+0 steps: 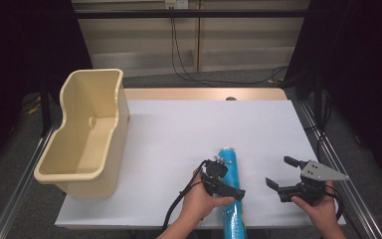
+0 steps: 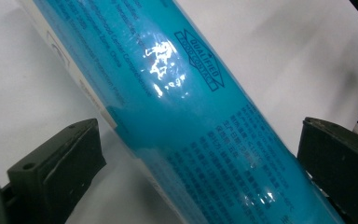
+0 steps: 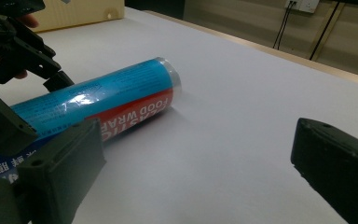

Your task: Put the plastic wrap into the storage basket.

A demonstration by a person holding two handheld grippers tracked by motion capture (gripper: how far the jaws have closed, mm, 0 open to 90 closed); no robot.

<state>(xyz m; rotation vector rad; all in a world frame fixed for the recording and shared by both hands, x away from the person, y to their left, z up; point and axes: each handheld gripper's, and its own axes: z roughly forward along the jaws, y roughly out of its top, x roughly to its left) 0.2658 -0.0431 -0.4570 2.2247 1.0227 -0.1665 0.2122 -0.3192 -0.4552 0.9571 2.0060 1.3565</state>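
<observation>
the roll of food wrap (image 1: 230, 191) lies flat on the white table (image 1: 179, 129), near the edge at about 6 o'clock in the high view, its long axis running from 12 to 6 and its near end reaching the table's front edge. it is a blue cylinder in shiny film, with a red band of lettering along one side.

the left gripper (image 1: 224, 185) hangs right over the middle of the roll. in the left gripper view its jaws stand spread, one on each side of the blue tube (image 2: 182, 116), with bare table showing between each jaw and the film, so nothing is pinched yet. the roll rests on the table with its full weight.

the right gripper (image 1: 284, 173) sits at about 3 o'clock of the roll, apart from it, jaws wide open on nothing; it looks across the table at the roll's far end (image 3: 121, 100).

the cream plastic bin (image 1: 87, 132) stands at about 10 o'clock of the roll, well apart, at the table's left edge, and looks empty.

judged from this, the work is at its start: the approach is made, the straddle is lined up. closing, lifting and carrying the roll, likely toward the bin, all remain.
</observation>
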